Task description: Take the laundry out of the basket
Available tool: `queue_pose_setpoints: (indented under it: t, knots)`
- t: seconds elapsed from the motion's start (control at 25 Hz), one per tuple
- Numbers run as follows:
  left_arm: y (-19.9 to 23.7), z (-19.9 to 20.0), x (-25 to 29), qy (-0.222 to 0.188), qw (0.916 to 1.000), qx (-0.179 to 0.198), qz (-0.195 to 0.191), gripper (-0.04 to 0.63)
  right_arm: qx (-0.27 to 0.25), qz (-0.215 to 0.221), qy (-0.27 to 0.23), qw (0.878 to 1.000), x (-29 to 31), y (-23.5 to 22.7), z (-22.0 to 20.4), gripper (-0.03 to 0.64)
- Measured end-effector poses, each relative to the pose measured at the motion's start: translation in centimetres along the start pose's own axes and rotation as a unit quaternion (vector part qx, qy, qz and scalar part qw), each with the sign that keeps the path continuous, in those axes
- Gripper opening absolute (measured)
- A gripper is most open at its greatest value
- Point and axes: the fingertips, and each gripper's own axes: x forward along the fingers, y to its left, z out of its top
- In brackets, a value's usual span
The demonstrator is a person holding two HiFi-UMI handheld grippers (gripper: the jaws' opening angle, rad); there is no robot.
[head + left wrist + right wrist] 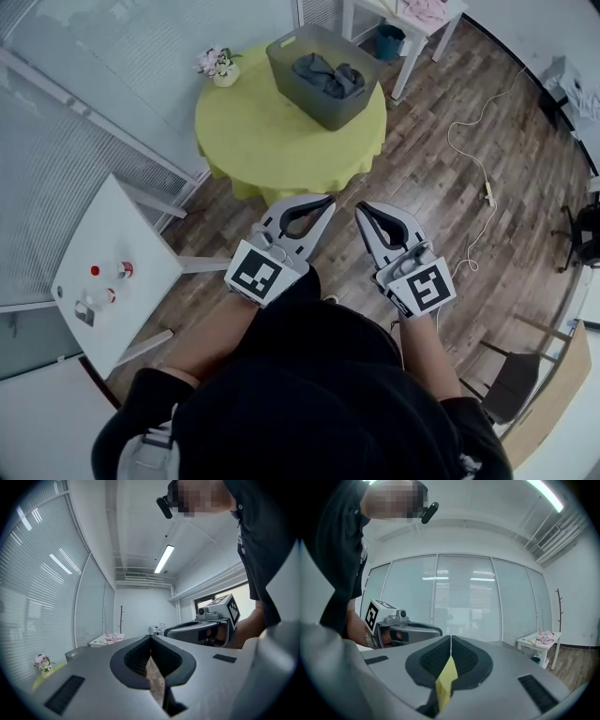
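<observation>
A grey laundry basket (323, 78) stands on the round table with a yellow-green cloth (281, 131), at its far right side. Dark grey laundry (328, 75) lies bunched inside the basket. My left gripper (325, 201) and right gripper (362, 208) are held side by side near my body, well short of the table, both shut with nothing between the jaws. In the left gripper view the left gripper (151, 638) has its tips touching, and the basket (75, 654) shows far off at the left. The right gripper (451, 638) is likewise shut and empty.
A small flower pot (219, 67) sits at the round table's far left edge. A white side table (108, 272) with small bottles stands at my left. Another white table (412, 19) holds pink cloth beyond the basket. A white cable (473, 159) runs over the wooden floor at right.
</observation>
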Motion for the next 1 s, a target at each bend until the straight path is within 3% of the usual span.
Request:
queue_pose_setpoints:
  t: [0.24,0.44,0.68,1.0]
  knots:
    - [5.7,0.0,3.0,-0.004,1.0,-0.003,-0.004,0.009,0.001,-0.009,0.01,1.0,4.9,-4.3,-0.1,0.024]
    - [10.7,-0.2,4.2,0.019,0.9997,0.011,-0.009,0.009,0.002,-0.008,0.014,1.0,9.8,-6.6,0.1,0.023]
    - [16.3,-0.9,4.9,0.007,0.9999,-0.012,-0.007,0.009,0.002,-0.011,0.028,1.0,15.2,-8.4,-0.2,0.024]
    - [21.0,-1.3,5.8,0.005,0.9998,-0.015,-0.015,0.009,0.002,-0.018,0.037,0.999,19.7,-9.7,-0.8,0.025]
